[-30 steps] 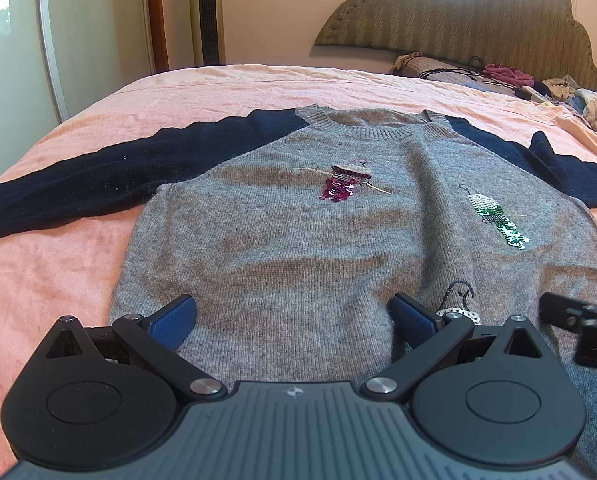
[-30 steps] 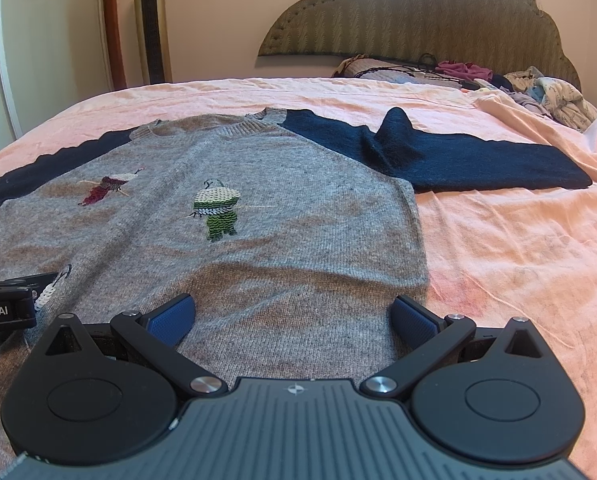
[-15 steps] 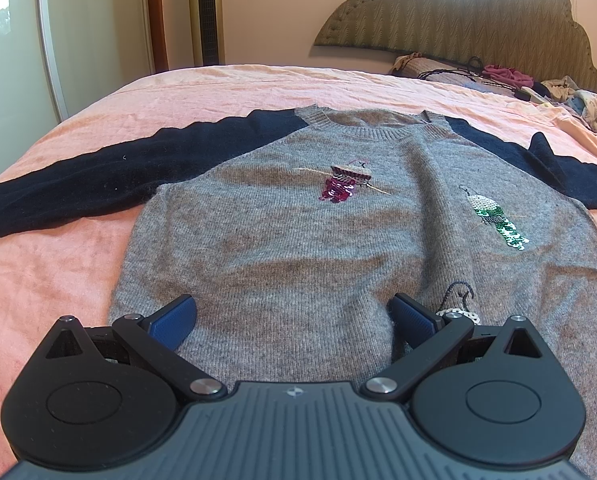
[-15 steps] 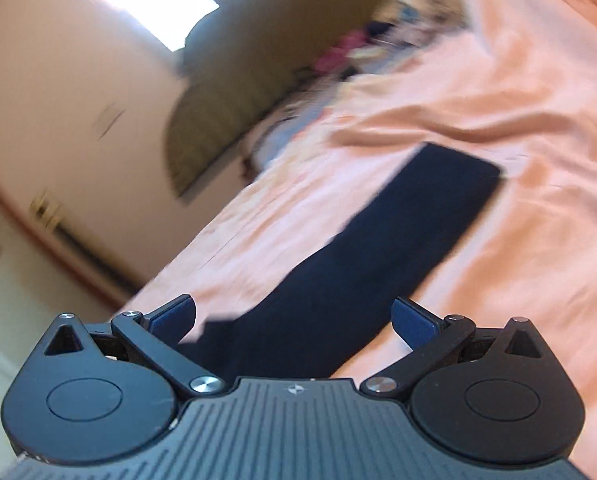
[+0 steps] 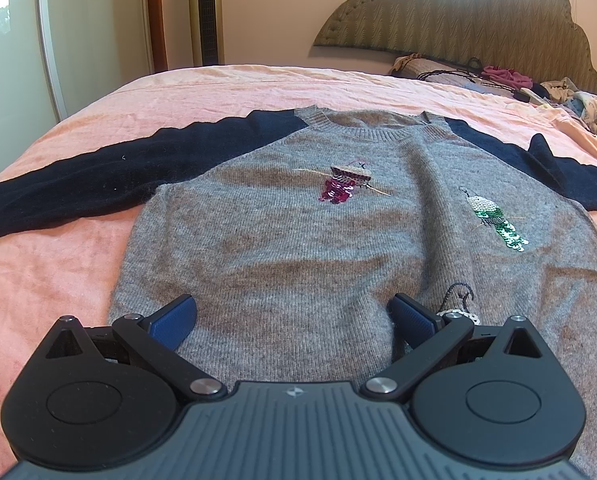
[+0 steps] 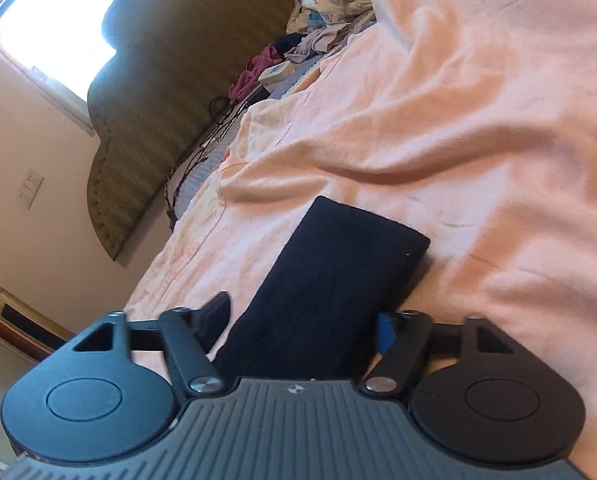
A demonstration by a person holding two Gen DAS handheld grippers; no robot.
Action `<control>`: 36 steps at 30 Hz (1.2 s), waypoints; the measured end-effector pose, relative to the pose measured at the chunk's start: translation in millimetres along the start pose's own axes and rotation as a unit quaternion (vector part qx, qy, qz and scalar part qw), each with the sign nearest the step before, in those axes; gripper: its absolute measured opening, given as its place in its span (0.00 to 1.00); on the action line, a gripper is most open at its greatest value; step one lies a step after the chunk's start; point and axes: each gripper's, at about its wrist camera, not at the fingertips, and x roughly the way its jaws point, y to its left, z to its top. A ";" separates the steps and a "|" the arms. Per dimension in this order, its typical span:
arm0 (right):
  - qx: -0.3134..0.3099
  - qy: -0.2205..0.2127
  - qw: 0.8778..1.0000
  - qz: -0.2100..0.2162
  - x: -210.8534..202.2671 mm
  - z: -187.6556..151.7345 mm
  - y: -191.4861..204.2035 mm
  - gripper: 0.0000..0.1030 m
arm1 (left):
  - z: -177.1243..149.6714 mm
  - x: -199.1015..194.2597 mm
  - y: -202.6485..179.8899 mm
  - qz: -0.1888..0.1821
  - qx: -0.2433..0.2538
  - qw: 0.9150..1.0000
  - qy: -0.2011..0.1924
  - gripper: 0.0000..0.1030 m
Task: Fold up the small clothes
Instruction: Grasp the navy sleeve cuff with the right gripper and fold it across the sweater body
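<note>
The grey sweater (image 5: 298,248) lies flat on the pink bed (image 5: 58,280), left gripper (image 5: 292,316) spread wide over its hem while the right gripper (image 6: 304,322) is closing around the navy sleeve (image 6: 338,272), so pinch both layers squarely.

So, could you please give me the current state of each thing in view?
sweater: spread flat, face up, unfolded.
left sleeve: stretched outward.
right sleeve: flat, between closing pads.
left hand-held gripper: open over hem.
right hand-held gripper: rolled sideways, jaws closing.
clothes pile: crumpled.
</note>
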 end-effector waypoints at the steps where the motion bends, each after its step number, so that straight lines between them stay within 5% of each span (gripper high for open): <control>1: -0.006 0.005 1.000 -0.010 6.5 0.4 1.4 0.25 | -0.1 0.0 -0.2 0.000 0.000 1.000 0.000 1.00; 2: -0.003 0.011 1.000 -0.020 11.9 4.0 0.7 0.14 | -0.1 0.0 -0.5 -0.001 -0.001 1.000 0.000 1.00; 5: 0.010 -0.003 1.000 0.002 -2.9 3.4 2.5 0.14 | 1.7 -0.4 -0.1 -0.002 -0.002 1.000 -0.001 1.00; 9: -0.071 0.009 0.991 0.111 -39.0 -27.1 74.5 0.14 | 1.5 -1.2 1.6 -0.004 -0.005 1.000 -0.002 1.00; 13: -0.152 0.093 0.952 0.249 -56.1 -99.8 179.3 0.14 | 0.7 -2.6 1.6 -0.004 -0.004 1.000 -0.002 1.00; 16: -0.192 0.158 0.922 0.296 -46.5 -167.5 241.8 0.15 | 0.6 -2.9 0.9 -0.004 -0.003 1.000 -0.002 1.00; 18: -0.199 0.194 0.914 0.294 -36.2 -207.0 263.1 0.33 | 0.7 -2.9 0.6 -0.005 -0.003 1.000 -0.002 1.00; 19: -0.184 0.219 0.911 0.296 -32.0 -217.4 264.9 0.60 | 0.7 -2.9 0.5 -0.005 -0.004 1.000 -0.002 1.00; 20: -0.162 0.235 0.909 0.305 -33.6 -222.7 261.7 0.71 | 0.5 -3.0 0.1 -0.005 -0.004 1.000 -0.002 1.00; 23: -0.151 0.202 0.915 0.313 -55.3 -205.3 237.8 0.69 | 2.1 -7.7 0.0 -0.006 -0.001 1.000 0.000 1.00; 26: -0.146 0.153 0.944 0.255 -70.5 -166.9 196.3 0.71 | 26.6 -15.2 5.9 -0.073 -0.006 0.997 -0.017 1.00; 29: -0.142 0.141 0.961 0.190 -55.3 -139.0 162.5 0.70 | 74.2 4.3 14.0 -0.112 -0.065 0.992 -0.013 1.00; 33: -0.176 0.199 0.954 0.137 -19.0 -144.5 148.3 0.67 | 109.7 75.6 22.7 -0.100 -0.150 0.981 0.075 1.00; 36: -0.206 0.218 0.943 0.147 -6.7 -157.0 149.6 0.61 | 116.5 95.4 5.8 -0.065 -0.121 0.988 0.070 0.87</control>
